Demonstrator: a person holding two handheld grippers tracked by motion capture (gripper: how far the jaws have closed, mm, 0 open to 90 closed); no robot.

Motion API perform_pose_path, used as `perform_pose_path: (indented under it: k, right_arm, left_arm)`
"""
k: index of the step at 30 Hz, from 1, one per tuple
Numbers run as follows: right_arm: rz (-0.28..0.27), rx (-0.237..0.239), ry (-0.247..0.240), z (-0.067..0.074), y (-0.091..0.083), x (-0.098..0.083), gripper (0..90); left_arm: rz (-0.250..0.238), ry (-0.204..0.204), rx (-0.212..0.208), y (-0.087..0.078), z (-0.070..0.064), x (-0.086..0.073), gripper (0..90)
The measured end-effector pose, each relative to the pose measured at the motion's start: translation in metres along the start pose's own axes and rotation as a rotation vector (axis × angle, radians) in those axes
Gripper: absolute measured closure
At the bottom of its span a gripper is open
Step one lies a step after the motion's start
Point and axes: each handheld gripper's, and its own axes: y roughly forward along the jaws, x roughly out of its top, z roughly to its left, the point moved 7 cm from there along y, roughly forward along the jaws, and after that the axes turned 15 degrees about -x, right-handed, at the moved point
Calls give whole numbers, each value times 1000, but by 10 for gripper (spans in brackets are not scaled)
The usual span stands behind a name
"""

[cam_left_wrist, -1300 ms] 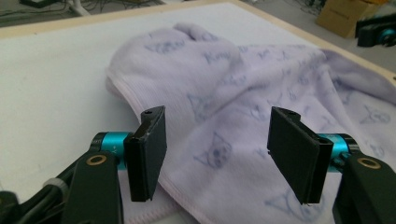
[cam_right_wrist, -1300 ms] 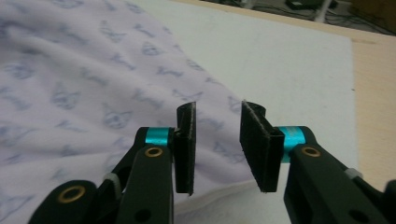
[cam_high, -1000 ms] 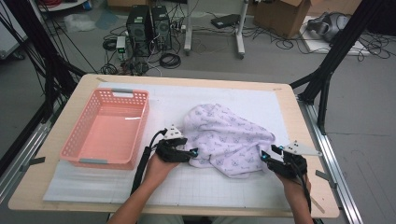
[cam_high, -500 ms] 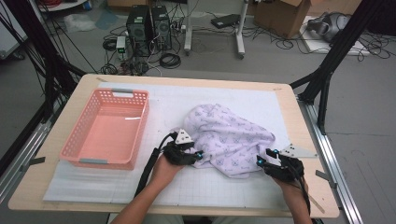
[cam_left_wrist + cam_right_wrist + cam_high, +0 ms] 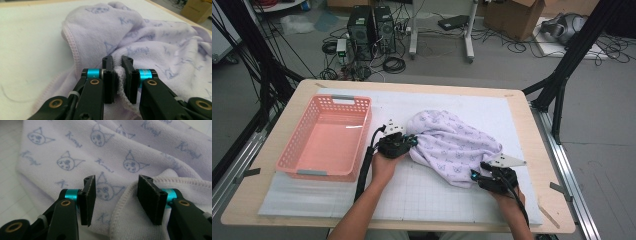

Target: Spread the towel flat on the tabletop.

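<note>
Cloth (image 5: 452,147) pale lilac, printed all over with small grey-blue cat faces and a script word I cannot read fully; its stitched hem (image 5: 125,195) the same lilac, ribbed; my left gripper (image 5: 117,80) black, with turquoise rings and brass-coloured screws; my right gripper (image 5: 116,197) the same black, turquoise and brass; basket (image 5: 362,135) salmon pink, its walls pierced with a lattice of holes; mat (image 5: 422,190) white with a faint grey grid; table (image 5: 542,150) edge light wood.
</note>
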Motion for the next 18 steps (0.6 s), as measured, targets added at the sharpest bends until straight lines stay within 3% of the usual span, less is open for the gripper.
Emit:
perform_pose_path:
  k: [2, 5, 7, 10, 11, 13, 16, 17, 18]
  right_arm:
    - [8, -17, -12, 0, 6, 3, 556]
    - [39, -11, -53, -2, 14, 8, 815]
    - [37, -13, -45, -9, 15, 15, 839]
    - [-35, -20, 86, -31, 17, 29, 841]
    - [-29, -22, 100, -35, 20, 31, 840]
    - [13, -60, 77, -44, 32, 34, 840]
    - [-2, -121, 90, -55, 42, 44, 840]
    - [-4, -145, 100, -59, 45, 47, 840]
    - [1, -186, 107, -65, 48, 49, 840]
  left_arm:
    - [-14, -14, 14, 1, 5, -1, 808]
    - [-16, -29, 28, 2, 12, -3, 809]
    - [-31, -32, 44, 2, 14, -2, 809]
    - [-52, -36, 59, 3, 17, 0, 808]
    - [-58, -39, 67, 4, 19, -1, 808]
    - [-61, -69, 63, 7, 22, 0, 805]
    - [-56, -52, 67, 10, 21, 6, 777]
    - [-61, -52, 72, 11, 21, 9, 741]
    - [-61, -53, 73, 11, 21, 11, 649]
